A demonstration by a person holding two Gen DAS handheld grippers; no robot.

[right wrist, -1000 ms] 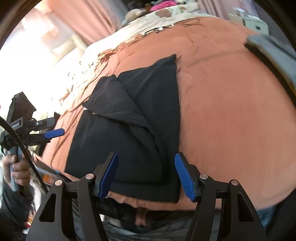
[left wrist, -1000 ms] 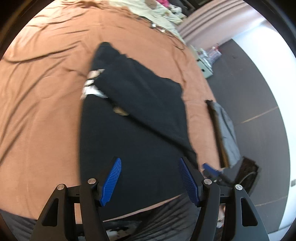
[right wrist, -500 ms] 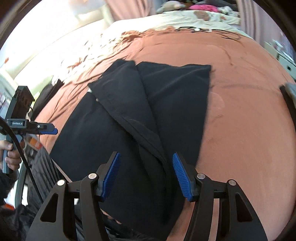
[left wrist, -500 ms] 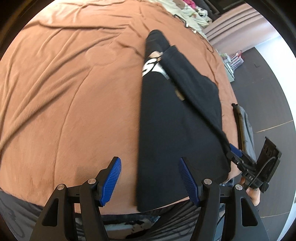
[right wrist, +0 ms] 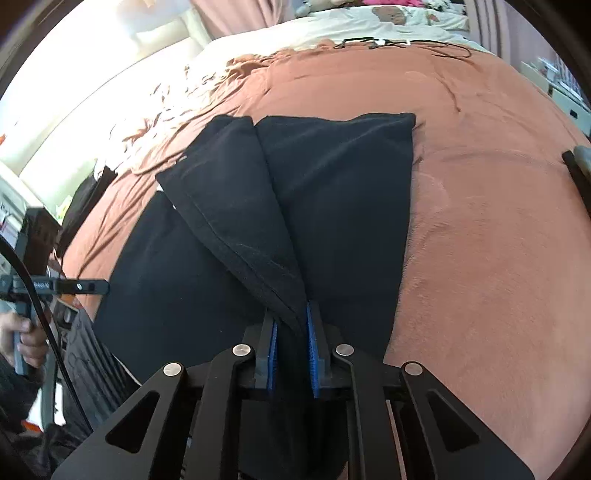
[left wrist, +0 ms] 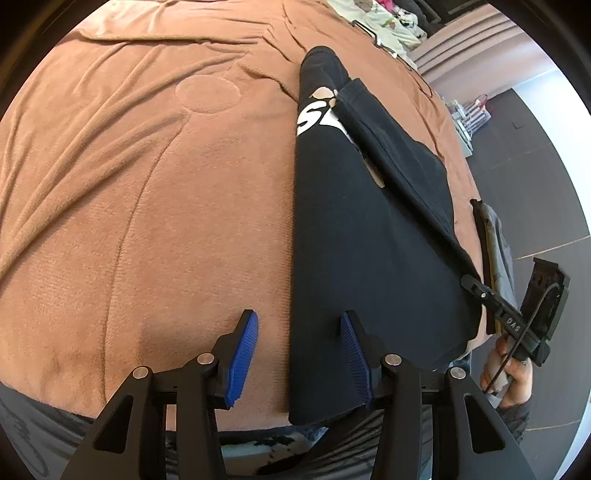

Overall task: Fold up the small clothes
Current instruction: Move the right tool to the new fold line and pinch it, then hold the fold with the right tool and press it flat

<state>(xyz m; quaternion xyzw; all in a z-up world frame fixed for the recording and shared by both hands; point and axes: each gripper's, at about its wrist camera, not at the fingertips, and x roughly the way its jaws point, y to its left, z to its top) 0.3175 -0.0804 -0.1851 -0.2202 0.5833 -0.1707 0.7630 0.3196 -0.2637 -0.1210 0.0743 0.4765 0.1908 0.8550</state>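
Black cotton, a T-shirt (left wrist: 369,236) with a white print near its far end, lies partly folded on a rust-brown blanket (left wrist: 147,184) that covers the bed. The left gripper (left wrist: 299,354) is spread wide, holding nothing; the shirt's long left edge runs between its blue pads (left wrist: 242,354), so the right pad sits over black cloth and the left pad over bare blanket. The right gripper (right wrist: 291,350) is drawn narrow, its pads pinching a gathered fold of the shirt (right wrist: 295,229) at the near hem; from that pinch a folded flap fans away up and to the left. In the left wrist view the right tool shows at the shirt's right corner, gripped by a hand (left wrist: 513,376). Beyond the shirt's far end lies pale bedding (right wrist: 369,26).
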